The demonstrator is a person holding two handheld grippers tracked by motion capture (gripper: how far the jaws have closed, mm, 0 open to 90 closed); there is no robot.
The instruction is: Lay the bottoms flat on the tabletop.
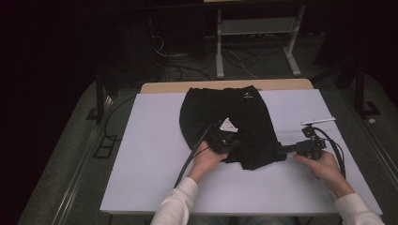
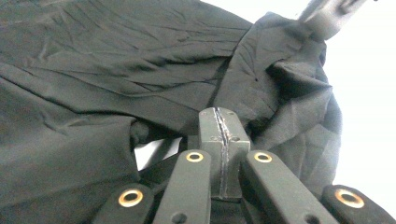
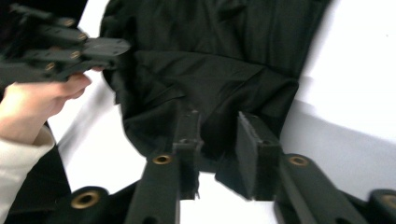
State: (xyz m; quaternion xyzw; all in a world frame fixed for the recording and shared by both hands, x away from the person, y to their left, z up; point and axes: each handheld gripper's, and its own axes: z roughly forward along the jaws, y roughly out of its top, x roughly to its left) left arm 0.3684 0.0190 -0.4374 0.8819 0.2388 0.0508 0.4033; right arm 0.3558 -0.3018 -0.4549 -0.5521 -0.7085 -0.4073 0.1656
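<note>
Black shorts (image 1: 225, 124) spread on the middle of a white table (image 1: 141, 154), left gripper (image 2: 218, 122) over their near hem with jaws pressed together, no cloth between, right gripper (image 3: 218, 135) at their near right corner, jaws parted around the hem.

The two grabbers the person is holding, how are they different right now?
The left gripper has its jaws pressed shut, while the right gripper has its jaws open with a gap between them. The left gripper sits over the middle of the black garment; the right gripper is at the garment's near right corner, with cloth between its jaws. Both are black, hand-held, and trail a cable.
</note>
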